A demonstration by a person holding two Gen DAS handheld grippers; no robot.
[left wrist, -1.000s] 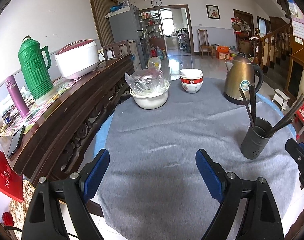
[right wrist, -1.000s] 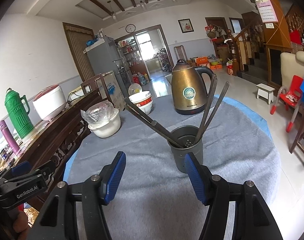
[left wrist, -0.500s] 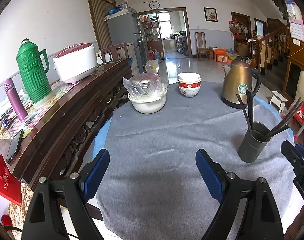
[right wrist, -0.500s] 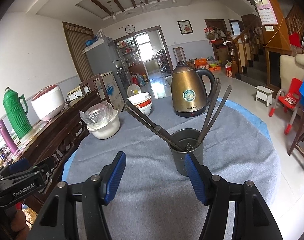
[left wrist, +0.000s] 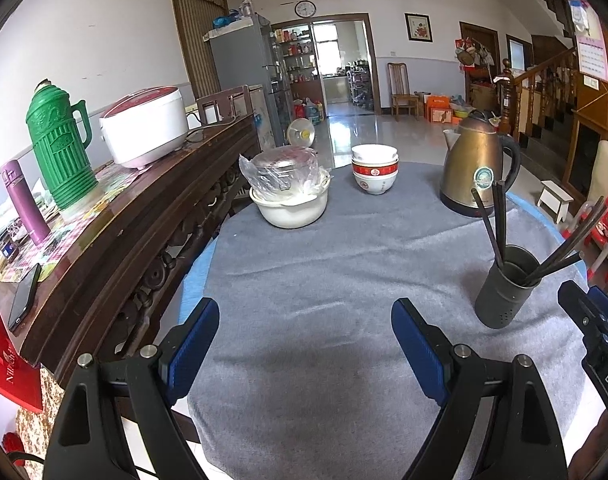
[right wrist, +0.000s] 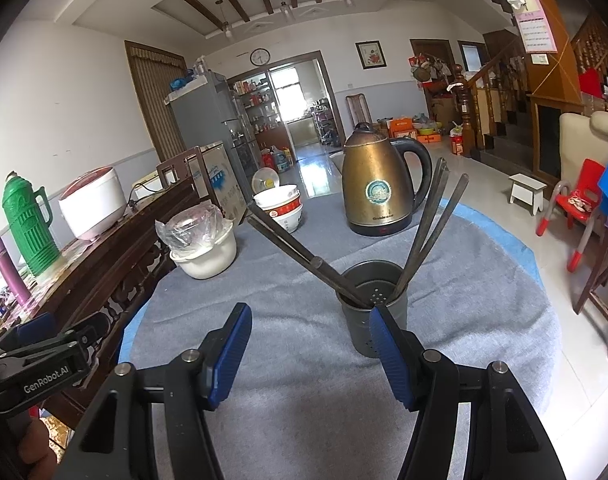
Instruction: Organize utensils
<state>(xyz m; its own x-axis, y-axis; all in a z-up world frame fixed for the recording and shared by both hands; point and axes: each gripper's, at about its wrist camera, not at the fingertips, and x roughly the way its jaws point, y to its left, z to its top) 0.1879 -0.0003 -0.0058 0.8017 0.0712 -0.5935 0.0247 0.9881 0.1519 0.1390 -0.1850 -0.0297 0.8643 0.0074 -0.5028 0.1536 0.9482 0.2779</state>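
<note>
Chopsticks [right wrist: 429, 224] already stand splayed in the dark holder [right wrist: 373, 308] on the grey-clothed table [left wrist: 343, 264], none loose, so little seems left; left gripper [left wrist: 304, 340] gapes wide, empty; right gripper [right wrist: 309, 354] spread, empty, near the holder.

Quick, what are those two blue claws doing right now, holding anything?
Left gripper: open, empty, over the grey cloth.
Right gripper: open, empty, just short of the chopstick holder.

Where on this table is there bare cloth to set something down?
Bare: grey cloth between left gripper, white pot and chopstick holder. Crowded: far edge, with pot, stacked bowls, kettle.
</note>
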